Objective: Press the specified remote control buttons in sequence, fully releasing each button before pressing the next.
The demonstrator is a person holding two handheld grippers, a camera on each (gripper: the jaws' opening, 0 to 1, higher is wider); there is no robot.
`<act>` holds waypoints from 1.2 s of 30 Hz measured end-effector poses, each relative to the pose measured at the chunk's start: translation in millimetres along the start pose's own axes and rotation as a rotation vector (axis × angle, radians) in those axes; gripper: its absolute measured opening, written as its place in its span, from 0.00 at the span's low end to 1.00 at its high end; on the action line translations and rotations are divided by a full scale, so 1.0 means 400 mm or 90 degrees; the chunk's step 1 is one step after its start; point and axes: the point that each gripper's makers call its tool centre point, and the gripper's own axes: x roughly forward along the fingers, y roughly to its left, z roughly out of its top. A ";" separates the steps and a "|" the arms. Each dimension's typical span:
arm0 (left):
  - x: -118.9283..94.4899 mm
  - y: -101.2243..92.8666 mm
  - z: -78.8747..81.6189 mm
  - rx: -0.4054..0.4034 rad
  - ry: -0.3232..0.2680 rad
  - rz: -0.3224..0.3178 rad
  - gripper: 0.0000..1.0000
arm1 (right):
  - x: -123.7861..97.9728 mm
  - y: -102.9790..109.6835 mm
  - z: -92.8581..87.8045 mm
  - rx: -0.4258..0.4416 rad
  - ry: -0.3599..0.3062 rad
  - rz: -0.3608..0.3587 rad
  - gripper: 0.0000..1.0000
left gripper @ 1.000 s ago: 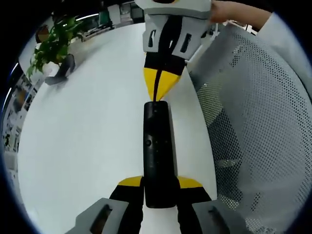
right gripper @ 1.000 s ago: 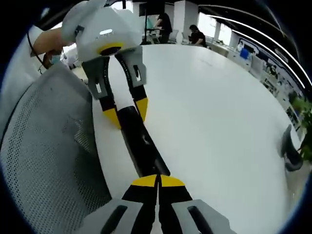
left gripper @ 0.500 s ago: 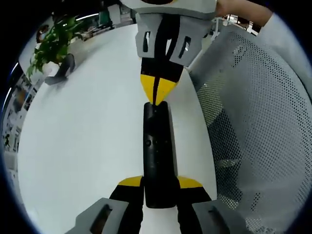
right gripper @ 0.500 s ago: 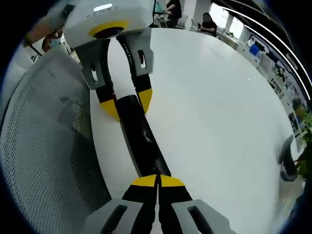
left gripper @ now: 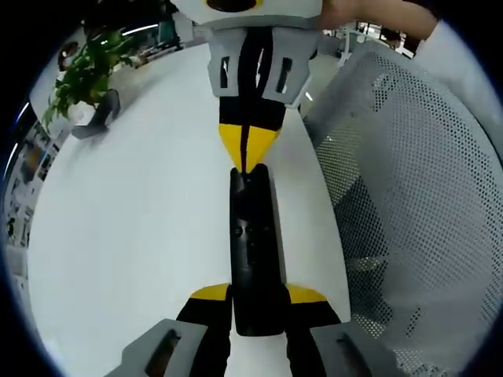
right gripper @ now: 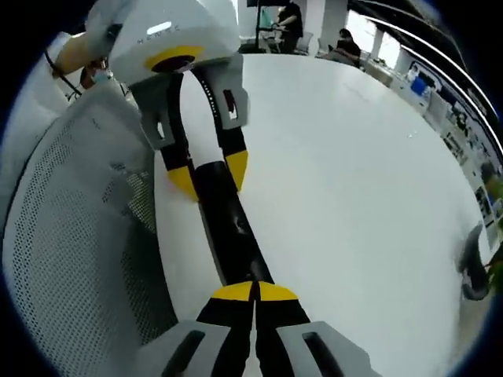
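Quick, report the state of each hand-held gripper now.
Left hand-held gripper: shut on the remote control.
Right hand-held gripper: shut, tips at the remote's end.

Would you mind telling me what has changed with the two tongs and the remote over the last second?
In the left gripper view, the right tongs, closed, have crept in, so their tips now overlap the far end of the black remote. The left tongs stay clamped on its near end, and the remote has not shifted on the white table. The plant stands as before.
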 end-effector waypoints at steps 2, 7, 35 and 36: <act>0.000 -0.001 0.000 0.002 -0.001 -0.001 0.25 | -0.004 0.001 -0.001 0.020 -0.031 -0.003 0.00; -0.001 -0.002 0.000 0.007 -0.003 -0.003 0.24 | -0.015 0.020 0.010 -0.004 -0.042 -0.006 0.00; -0.002 -0.003 -0.001 0.009 -0.017 -0.005 0.25 | 0.004 0.020 0.017 0.096 -0.021 0.022 0.00; -0.002 -0.003 -0.001 0.009 -0.017 -0.005 0.25 | 0.004 0.024 0.017 0.085 -0.019 0.020 0.00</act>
